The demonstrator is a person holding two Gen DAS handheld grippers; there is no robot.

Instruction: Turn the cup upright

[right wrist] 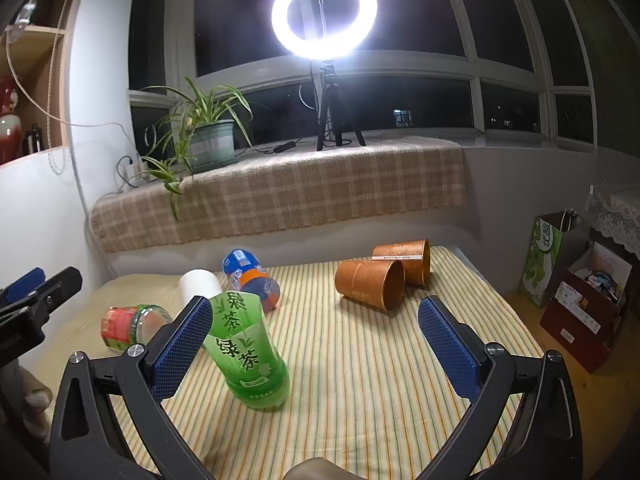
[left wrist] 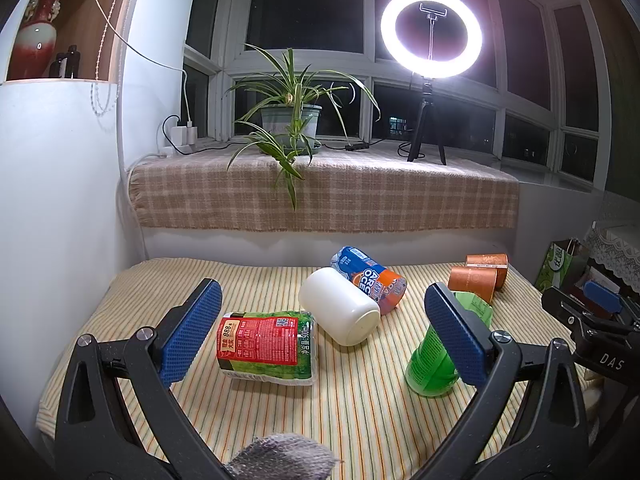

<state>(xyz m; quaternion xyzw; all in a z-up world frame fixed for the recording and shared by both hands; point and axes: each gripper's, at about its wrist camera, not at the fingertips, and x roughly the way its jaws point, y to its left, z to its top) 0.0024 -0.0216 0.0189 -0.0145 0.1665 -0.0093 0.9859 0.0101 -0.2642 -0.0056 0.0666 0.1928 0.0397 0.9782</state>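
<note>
Several cups lie on a striped tablecloth (left wrist: 360,408). A green cut-bottle cup (right wrist: 250,354) stands on the cloth, also in the left wrist view (left wrist: 434,360). A white cup (left wrist: 340,306) lies on its side, with a blue-orange cup (left wrist: 372,278) behind it. A red-labelled clear cup (left wrist: 266,346) lies on its side near the left. Two orange paper cups (right wrist: 372,286) (right wrist: 404,260) lie on their sides at the back right. My left gripper (left wrist: 324,340) is open and empty, above the near cloth. My right gripper (right wrist: 316,352) is open and empty, with the green cup beside its left finger (right wrist: 182,350).
A white wall (left wrist: 60,220) bounds the table's left side. A plaid-covered window sill (left wrist: 320,196) behind holds a potted plant (left wrist: 290,120) and a ring light (left wrist: 430,34). A green bag (right wrist: 546,254) and a red box (right wrist: 584,316) stand on the floor at right.
</note>
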